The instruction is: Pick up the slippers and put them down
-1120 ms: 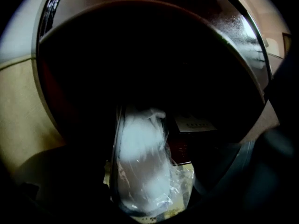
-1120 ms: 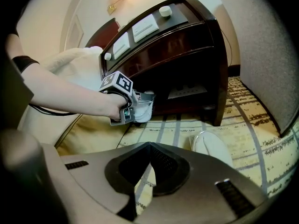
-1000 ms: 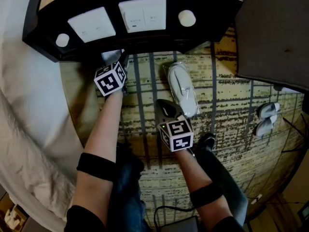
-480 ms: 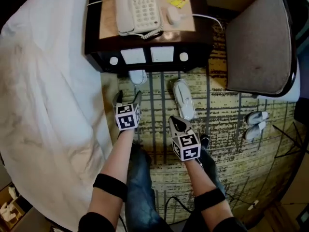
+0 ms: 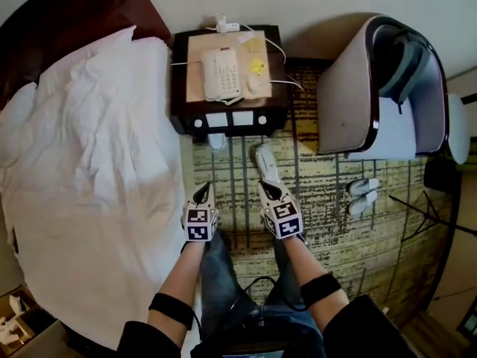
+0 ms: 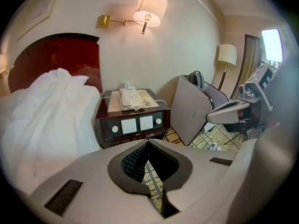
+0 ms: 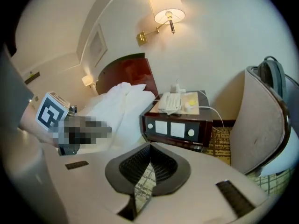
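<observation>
A white slipper [image 5: 265, 162] lies on the patterned carpet [image 5: 320, 222] in front of the nightstand. A second one [image 5: 217, 141] sits half under the nightstand's front edge. Both grippers hang well above the floor, side by side. My left gripper [image 5: 203, 190] [image 6: 148, 144] has just been closing its jaws, and they now meet with nothing between them. My right gripper [image 5: 267, 189] [image 7: 150, 146] is shut and empty too, just short of the carpet slipper in the head view. Neither touches a slipper.
A dark nightstand [image 5: 227, 118] carries a white telephone [image 5: 221, 74] and cables. A bed with white sheets [image 5: 89, 170] fills the left. A grey armchair [image 5: 350, 103] stands at the right, with another pair of white slippers [image 5: 363, 196] beside it.
Both grippers have risen far from the floor and the view has pulled back over the whole room. The left jaws went from open to shut, empty.
</observation>
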Tool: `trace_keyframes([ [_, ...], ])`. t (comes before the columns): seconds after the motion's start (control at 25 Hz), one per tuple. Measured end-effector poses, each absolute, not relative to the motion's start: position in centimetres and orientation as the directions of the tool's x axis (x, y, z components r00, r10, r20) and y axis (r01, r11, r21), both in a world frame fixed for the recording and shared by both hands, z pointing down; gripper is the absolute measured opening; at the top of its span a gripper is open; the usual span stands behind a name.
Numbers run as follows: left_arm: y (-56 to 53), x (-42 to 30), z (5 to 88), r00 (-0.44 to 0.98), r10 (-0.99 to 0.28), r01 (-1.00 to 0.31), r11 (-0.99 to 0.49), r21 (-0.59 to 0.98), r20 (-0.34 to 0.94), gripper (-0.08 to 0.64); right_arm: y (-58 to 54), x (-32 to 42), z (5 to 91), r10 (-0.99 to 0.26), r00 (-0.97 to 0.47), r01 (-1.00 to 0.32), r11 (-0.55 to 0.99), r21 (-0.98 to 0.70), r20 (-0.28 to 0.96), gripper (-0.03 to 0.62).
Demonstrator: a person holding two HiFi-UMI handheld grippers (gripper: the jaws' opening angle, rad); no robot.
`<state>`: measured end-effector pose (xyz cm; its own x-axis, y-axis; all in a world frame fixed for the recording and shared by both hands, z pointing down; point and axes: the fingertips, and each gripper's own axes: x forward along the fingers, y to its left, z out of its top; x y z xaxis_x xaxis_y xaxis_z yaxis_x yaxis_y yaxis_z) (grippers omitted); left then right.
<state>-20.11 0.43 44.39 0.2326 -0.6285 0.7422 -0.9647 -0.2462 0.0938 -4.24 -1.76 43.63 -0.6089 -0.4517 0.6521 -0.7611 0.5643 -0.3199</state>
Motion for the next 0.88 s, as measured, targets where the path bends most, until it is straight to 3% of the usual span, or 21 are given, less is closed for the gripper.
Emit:
trace_keyframes([
  [0.44, 2.3, -19.0, 27.5, 0.259, -0.714, -0.957, -0.281, 0.073, 0.650, 0.000, -2.1, -0.8, 28.0, -0.519, -0.621, -0.747, 0.619, -0.242, 0.588, 0.002],
  [0.88, 3.0, -17.2, 21.8, 0.284, -0.737, -0.952, -0.293, 0.089, 0.613, 0.000, -0.6, 4.5, 22.3, -0.562, -0.596, -0.761, 0.624, -0.180, 0.574, 0.002],
])
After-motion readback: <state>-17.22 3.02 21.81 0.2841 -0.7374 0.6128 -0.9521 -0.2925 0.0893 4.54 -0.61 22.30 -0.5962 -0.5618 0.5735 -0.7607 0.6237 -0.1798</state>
